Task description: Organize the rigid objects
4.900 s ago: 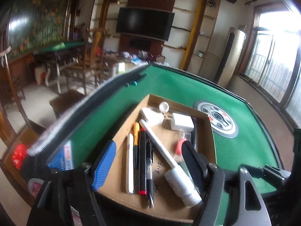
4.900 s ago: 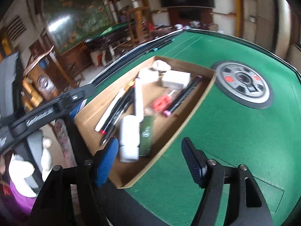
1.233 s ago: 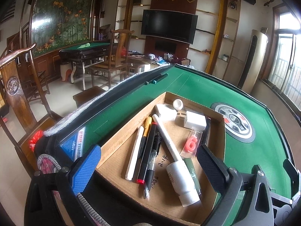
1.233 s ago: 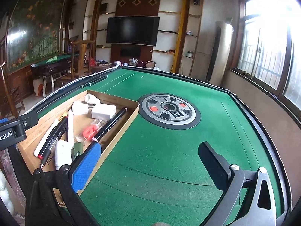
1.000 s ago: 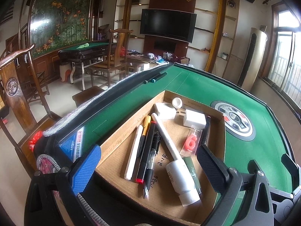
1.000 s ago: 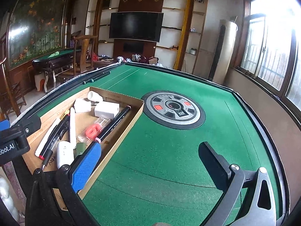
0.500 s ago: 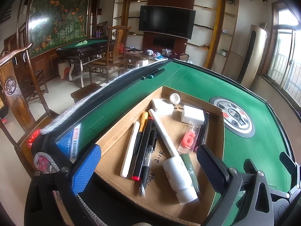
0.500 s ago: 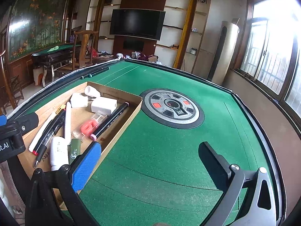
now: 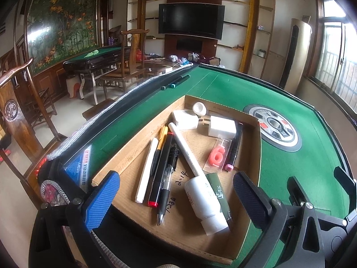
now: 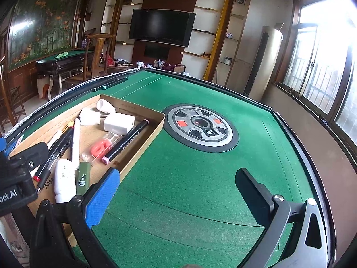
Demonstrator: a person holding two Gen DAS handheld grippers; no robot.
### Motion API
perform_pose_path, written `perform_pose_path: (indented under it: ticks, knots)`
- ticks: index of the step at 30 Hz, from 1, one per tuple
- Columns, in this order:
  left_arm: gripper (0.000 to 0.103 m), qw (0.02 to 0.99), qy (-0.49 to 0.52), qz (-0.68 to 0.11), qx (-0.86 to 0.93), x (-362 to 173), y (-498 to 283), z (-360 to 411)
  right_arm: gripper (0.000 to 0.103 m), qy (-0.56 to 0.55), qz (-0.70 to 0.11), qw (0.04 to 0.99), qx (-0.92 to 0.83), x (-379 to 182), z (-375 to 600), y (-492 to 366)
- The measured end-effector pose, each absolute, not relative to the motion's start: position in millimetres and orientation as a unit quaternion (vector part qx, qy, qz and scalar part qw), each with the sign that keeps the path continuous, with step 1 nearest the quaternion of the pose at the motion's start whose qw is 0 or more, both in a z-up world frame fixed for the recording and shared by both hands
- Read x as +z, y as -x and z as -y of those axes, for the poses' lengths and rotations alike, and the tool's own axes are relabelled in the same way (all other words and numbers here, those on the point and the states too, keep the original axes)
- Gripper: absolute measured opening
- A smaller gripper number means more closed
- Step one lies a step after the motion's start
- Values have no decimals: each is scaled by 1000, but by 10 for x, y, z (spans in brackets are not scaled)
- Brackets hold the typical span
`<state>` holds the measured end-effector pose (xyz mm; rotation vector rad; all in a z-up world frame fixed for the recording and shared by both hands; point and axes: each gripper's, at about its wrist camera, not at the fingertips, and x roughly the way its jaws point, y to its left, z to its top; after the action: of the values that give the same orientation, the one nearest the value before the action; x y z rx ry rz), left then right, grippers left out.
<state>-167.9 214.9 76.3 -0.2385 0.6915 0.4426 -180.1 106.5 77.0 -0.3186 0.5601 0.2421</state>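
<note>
A shallow cardboard box (image 9: 125,154) (image 10: 142,150) sits on the green felt table. It holds several pens (image 9: 164,154), a long white pen (image 9: 186,151), a white bottle (image 9: 206,203) (image 10: 64,179), a green lighter (image 9: 219,193), two white chargers (image 9: 222,126), a white cap (image 9: 199,109), a red "6" candle (image 9: 216,157) (image 10: 100,147) and a black marker (image 9: 234,148) (image 10: 127,140). My left gripper (image 9: 176,201) is open and empty, above the box's near end. My right gripper (image 10: 176,194) is open and empty over bare felt, right of the box.
A round grey control disc (image 10: 200,127) (image 9: 273,126) is set in the table's middle. Two dark markers (image 9: 176,82) (image 10: 110,83) lie by the far left rail. Wooden chairs (image 9: 20,111) and another green table (image 9: 96,55) stand to the left. Windows line the right wall.
Both grippers have opened wide and drawn back and up from the box since the oldest frames. Over the last second the views shift only slightly; the box's contents have not moved.
</note>
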Motion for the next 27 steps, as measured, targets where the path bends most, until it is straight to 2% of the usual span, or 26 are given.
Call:
perform_pose_path:
  ticks: [27]
  knots:
    - [102, 911, 76, -345, 213, 814, 1588, -1824, 103, 137, -279, 942, 126, 776, -848, 1799]
